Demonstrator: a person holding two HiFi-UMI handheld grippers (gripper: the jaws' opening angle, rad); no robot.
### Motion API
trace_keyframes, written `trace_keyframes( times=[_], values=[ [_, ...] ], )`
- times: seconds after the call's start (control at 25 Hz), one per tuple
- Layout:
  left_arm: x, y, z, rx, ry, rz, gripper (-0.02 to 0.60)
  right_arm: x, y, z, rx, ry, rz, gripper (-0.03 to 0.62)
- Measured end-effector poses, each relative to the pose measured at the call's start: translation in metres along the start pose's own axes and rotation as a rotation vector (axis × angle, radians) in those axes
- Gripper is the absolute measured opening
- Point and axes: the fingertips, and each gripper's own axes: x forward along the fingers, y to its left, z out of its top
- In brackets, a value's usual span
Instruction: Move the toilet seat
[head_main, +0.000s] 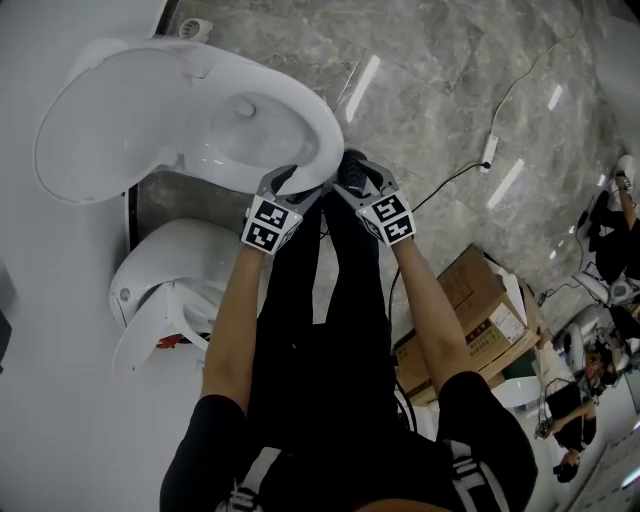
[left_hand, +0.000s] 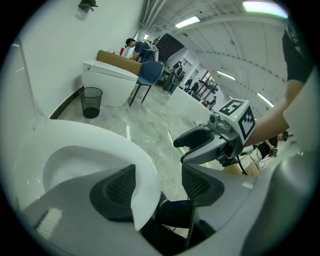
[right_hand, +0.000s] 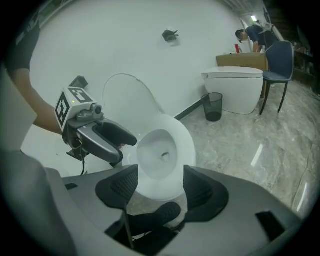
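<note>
Reaching for the near edge of the toilet seat with both tools, nothing lifted yet.
The left hand-held gripper straddles the seat's near rim with its jaws apart, not pressing on it. The right hand-held gripper hangs just to its right, jaws apart and empty. The seat appears to lie flat on the bowl, with the lid upright at the far side. The approach looks done. Clamping and swinging the seat are still to come.

The head view is looking steeply down from above the jaws; both gripper views are looking closely along theirs, sharing the toilet just ahead.
</note>
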Motion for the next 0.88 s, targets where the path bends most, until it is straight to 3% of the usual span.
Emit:
trace_keyframes(
  times=[0.48, 0.88],
  values=[
    [0.065, 0.018, -0.036, 0.011, 0.073, -0.023, 0.292, 0.007, -0.052, -0.031, 0.07, -0.033, -0.087, 0.265],
    [0.099, 0.023, -0.051, 0.036, 0.139, -0.039, 0.328, 0.022, -0.064, -0.042, 0.071, -0.042, -0.076, 0.264]
  ],
)
